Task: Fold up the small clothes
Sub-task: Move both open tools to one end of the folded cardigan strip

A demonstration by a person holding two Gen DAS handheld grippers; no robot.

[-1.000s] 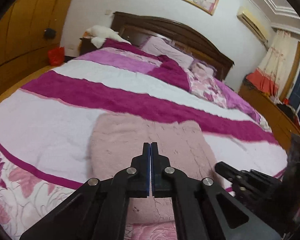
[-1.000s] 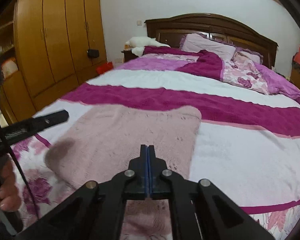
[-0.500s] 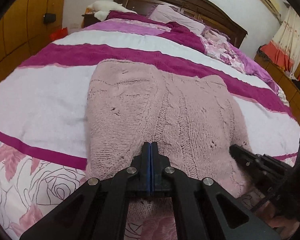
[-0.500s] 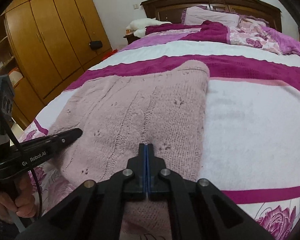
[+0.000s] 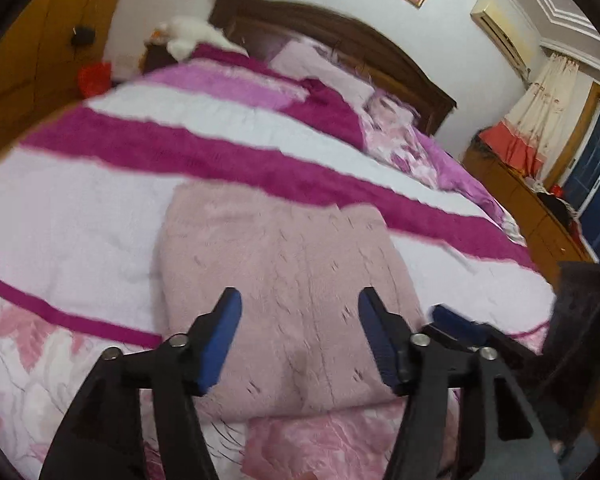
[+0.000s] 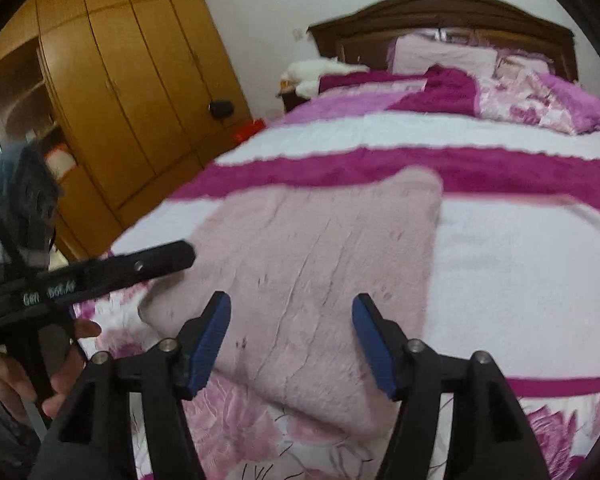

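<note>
A pale pink knitted garment (image 5: 284, 280) (image 6: 324, 264) lies flat in a folded rectangle on the striped bed cover, near the bed's front edge. My left gripper (image 5: 300, 300) hovers over its near half, jaws opening, blue pads apart and nothing held between them. My right gripper (image 6: 292, 306) hovers over the garment's near right part, jaws also opening and empty. In the right wrist view the left gripper's black finger (image 6: 140, 266) reaches over the garment's left edge, a hand (image 6: 28, 376) holding its handle. The right gripper's fingers (image 5: 456, 324) show at the garment's right edge in the left wrist view.
The bed (image 5: 100, 208) carries a white, magenta and floral cover, with pillows (image 6: 444, 54) by the dark headboard (image 5: 340, 36). A wooden wardrobe (image 6: 120, 92) stands left of the bed. A low cabinet (image 5: 520, 204) with clutter runs along the right side.
Both grippers went from shut to open. Both cameras dipped close over the garment half a second ago and have since drawn back and tilted up.
</note>
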